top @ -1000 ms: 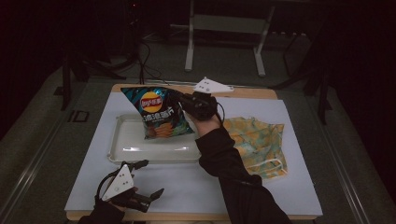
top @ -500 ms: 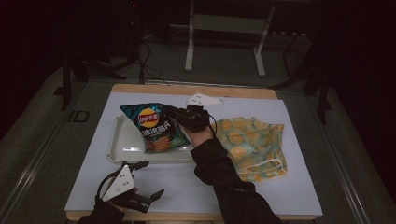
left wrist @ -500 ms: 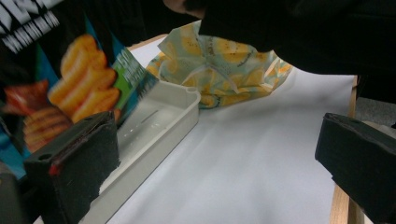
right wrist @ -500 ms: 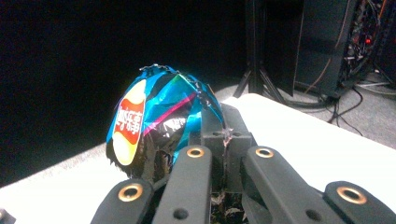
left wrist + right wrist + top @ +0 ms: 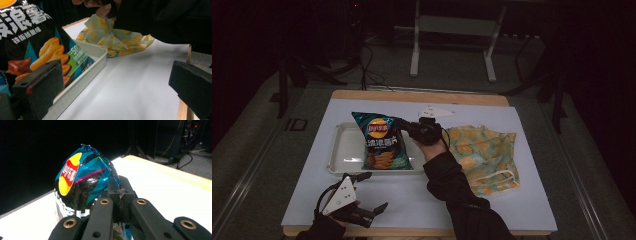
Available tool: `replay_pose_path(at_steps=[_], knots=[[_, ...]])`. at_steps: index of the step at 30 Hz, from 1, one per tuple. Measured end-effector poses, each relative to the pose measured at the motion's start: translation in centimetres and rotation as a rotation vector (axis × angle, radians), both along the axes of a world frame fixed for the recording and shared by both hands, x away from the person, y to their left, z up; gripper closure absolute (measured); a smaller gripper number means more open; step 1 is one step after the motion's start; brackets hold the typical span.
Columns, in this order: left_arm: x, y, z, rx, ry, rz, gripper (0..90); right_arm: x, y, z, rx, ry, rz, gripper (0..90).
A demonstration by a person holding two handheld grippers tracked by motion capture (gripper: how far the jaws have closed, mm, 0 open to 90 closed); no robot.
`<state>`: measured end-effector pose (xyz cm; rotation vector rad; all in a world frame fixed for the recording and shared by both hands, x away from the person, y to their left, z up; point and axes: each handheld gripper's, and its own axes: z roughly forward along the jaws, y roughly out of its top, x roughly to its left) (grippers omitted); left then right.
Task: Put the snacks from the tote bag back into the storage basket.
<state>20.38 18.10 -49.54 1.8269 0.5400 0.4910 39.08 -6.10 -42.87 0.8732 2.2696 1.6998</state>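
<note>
Right jaws: my right gripper [image 5: 414, 131] is closed tight on the right-hand edge of the glossy dark-blue crisp bag with the red-and-yellow logo [image 5: 382, 146]; in the right gripper view the foil [image 5: 82, 182] crumples between the pads.
Why that grip: pinching the side seam, I judge, lets the puffy bag hang flat so I can lay it down without crushing the crisps.
Bag's place: over the shallow white rectangular plastic tray [image 5: 343, 150], its lower end inside the tray and against the near wall; whether it rests fully on the tray floor I cannot tell.
Bag's heading: long axis runs front to back across the worktop [image 5: 422, 200], logo end towards the far edge, printed face up, tilted slightly left at the top.
Left jaws: my left gripper [image 5: 362, 200] stands wide open with nothing in it, low at the near edge, the tray corner [image 5: 96, 56] just ahead.
Why it waits there: apart from the tray, I judge, it leaves the right room.
Beside it: a crumpled yellow-and-teal patterned cloth [image 5: 484, 152] lies right of the tray.
</note>
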Motion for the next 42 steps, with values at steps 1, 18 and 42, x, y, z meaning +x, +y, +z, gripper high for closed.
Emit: replay_pose_path(at_steps=[1,18,42], knots=[[0.0,0.0,0.0,0.000,0.000,0.000,0.2,0.1,-0.1,-0.1,-0.005,0.006,-0.002,90.0],[-0.1,0.0,0.0,0.001,-0.001,-0.008,0.3,3.0,0.5,-2.3,-0.097,0.109,-0.095,88.2],[0.0,-0.1,0.0,0.005,0.001,-0.008,0.3,2.7,-2.5,2.5,-0.273,0.020,-0.180,50.1]])
